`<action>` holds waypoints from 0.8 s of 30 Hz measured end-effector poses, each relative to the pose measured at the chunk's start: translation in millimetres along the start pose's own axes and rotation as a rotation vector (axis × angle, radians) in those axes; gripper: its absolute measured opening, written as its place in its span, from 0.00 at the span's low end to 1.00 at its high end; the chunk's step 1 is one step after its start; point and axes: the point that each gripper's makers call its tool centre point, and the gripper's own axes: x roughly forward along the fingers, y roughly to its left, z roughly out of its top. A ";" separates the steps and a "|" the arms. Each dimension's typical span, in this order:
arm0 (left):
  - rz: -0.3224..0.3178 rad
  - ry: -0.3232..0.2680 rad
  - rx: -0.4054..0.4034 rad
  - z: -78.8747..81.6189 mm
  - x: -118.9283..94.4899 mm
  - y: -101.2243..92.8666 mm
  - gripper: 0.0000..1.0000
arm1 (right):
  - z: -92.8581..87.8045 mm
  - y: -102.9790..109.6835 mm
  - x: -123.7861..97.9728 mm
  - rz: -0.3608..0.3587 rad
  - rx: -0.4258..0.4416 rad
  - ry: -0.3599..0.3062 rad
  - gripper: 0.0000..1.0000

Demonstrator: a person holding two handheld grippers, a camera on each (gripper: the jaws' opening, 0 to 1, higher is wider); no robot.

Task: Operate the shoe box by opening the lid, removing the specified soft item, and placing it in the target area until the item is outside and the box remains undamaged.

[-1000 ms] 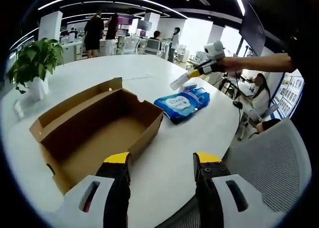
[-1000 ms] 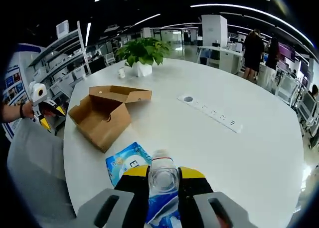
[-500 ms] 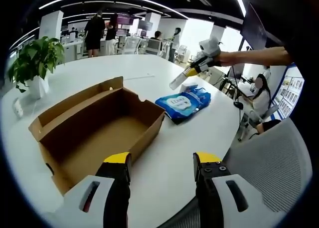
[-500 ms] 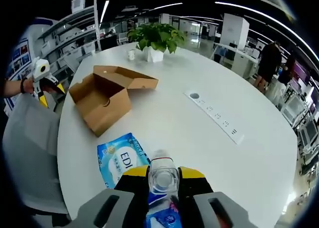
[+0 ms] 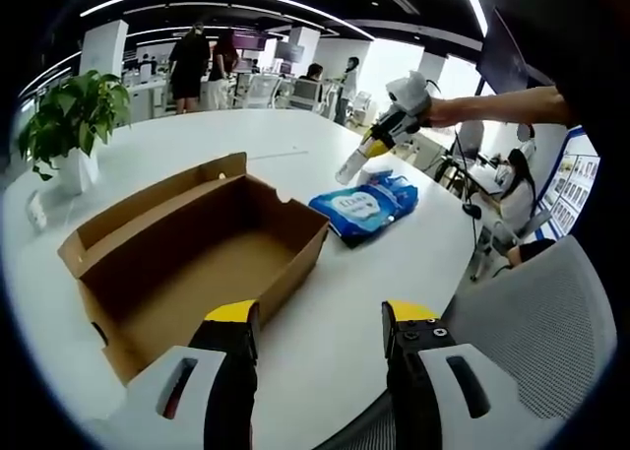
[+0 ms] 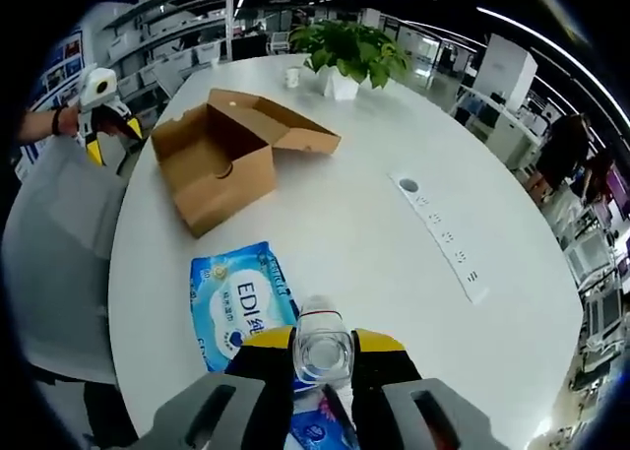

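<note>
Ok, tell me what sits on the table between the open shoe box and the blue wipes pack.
Nothing: in the right gripper view, bare white table separates the shoe box from the wipes pack. The left gripper view shows the same gap.

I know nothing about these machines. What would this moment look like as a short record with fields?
setting: white round table in an open office
shoe box: cardboard, lid open, nothing visible inside
blue wipes pack: lying on the table beside the box, outside it
right gripper: jaws closed on a clear plastic bottle, held in the air above the pack
left gripper: jaws open, holding nothing, near the box's front corner
potted plant: at the far side of the table
power strip: set in the table surface
</note>
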 end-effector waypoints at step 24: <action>0.012 0.003 0.013 0.2 -1.2 1.3 0.51 | -27.3 -2.0 19.6 0.021 -0.207 0.204 0.18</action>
